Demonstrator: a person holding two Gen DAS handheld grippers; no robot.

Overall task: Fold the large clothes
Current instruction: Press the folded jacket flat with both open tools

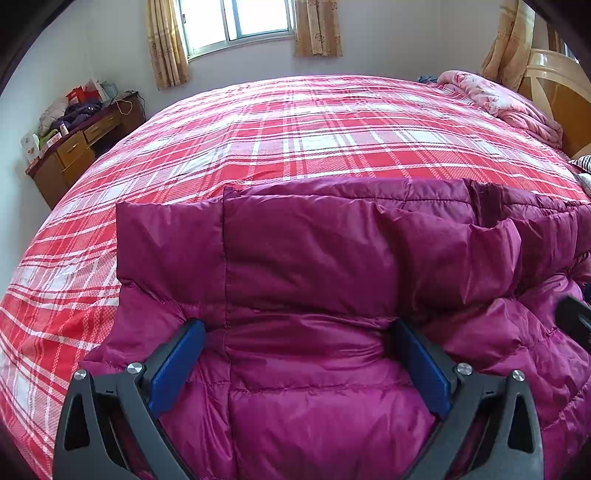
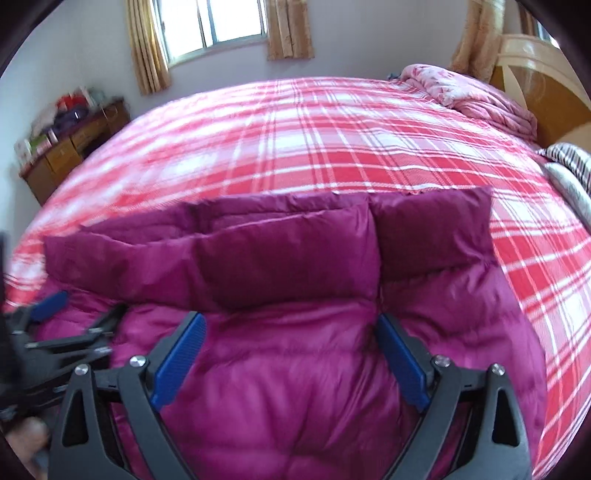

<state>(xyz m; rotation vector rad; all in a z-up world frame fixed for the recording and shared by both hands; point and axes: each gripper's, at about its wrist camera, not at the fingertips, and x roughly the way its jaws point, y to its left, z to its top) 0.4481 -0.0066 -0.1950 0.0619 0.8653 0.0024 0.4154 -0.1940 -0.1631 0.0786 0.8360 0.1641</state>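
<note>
While both jaws gape, magenta down jacket [image 1: 314,258] lies between them.

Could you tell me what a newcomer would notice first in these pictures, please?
A puffy magenta jacket fills the foreground, lying on a bed with a red and white plaid bedspread. Both tools, left tool and right tool, hover open just over it. A bright window sits in the far wall.
</note>
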